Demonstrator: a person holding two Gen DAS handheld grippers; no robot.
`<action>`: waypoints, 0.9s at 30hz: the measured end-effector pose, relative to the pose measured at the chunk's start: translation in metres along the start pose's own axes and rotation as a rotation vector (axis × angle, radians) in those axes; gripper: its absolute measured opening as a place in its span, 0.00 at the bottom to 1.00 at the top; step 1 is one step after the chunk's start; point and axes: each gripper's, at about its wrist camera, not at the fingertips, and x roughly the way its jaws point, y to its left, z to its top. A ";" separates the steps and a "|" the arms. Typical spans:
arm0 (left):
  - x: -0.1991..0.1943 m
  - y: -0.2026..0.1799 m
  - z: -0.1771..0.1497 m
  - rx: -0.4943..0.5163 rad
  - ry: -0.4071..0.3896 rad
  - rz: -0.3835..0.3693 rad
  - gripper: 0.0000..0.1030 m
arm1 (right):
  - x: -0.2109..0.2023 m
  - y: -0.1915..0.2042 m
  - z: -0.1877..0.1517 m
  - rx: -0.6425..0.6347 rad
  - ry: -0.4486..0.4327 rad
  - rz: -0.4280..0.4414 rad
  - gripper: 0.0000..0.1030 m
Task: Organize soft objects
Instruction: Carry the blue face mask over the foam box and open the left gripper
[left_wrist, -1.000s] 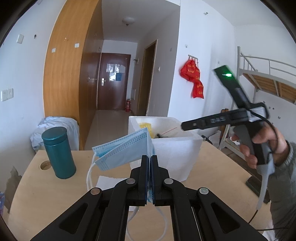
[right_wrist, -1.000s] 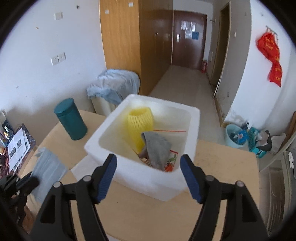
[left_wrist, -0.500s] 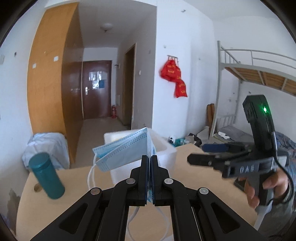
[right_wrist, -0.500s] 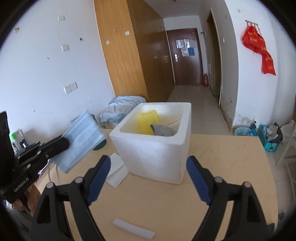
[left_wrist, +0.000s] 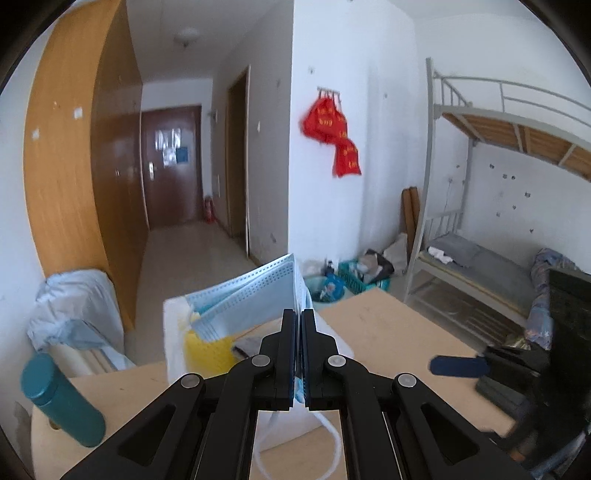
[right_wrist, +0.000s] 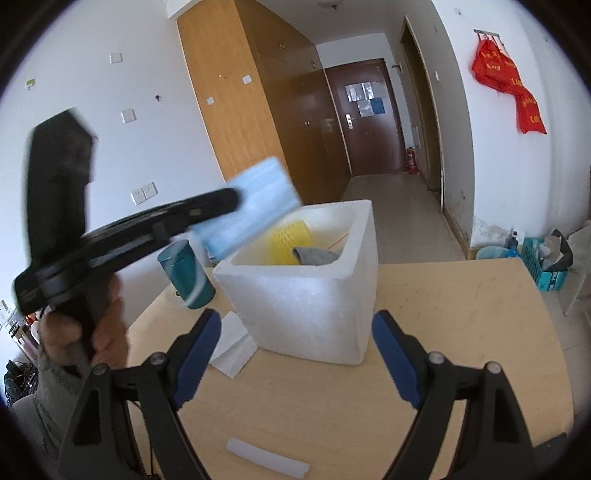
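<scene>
My left gripper is shut on a stack of blue face masks and holds it in the air just above the near left rim of the white foam box; it also shows in the right wrist view with the masks. The box holds a yellow foam net and a grey cloth. My right gripper is open and empty, low over the table in front of the box.
A teal canister stands left of the box. A white tissue lies by the box's front left corner. A white foam strip lies on the wooden table near me. A bunk bed is at right.
My left gripper has carried the masks up and toward the box, now over its rim. My right gripper has dropped lower and backed off in front of the box.
</scene>
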 end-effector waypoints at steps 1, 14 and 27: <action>0.008 0.003 0.000 -0.005 0.014 0.003 0.03 | -0.001 -0.003 -0.001 0.001 0.000 0.001 0.84; 0.073 0.017 0.012 -0.003 0.183 0.059 0.03 | -0.001 -0.005 -0.008 0.003 0.001 0.017 0.84; 0.118 0.021 0.000 -0.019 0.372 0.130 0.04 | -0.003 -0.006 -0.009 0.012 -0.006 0.023 0.84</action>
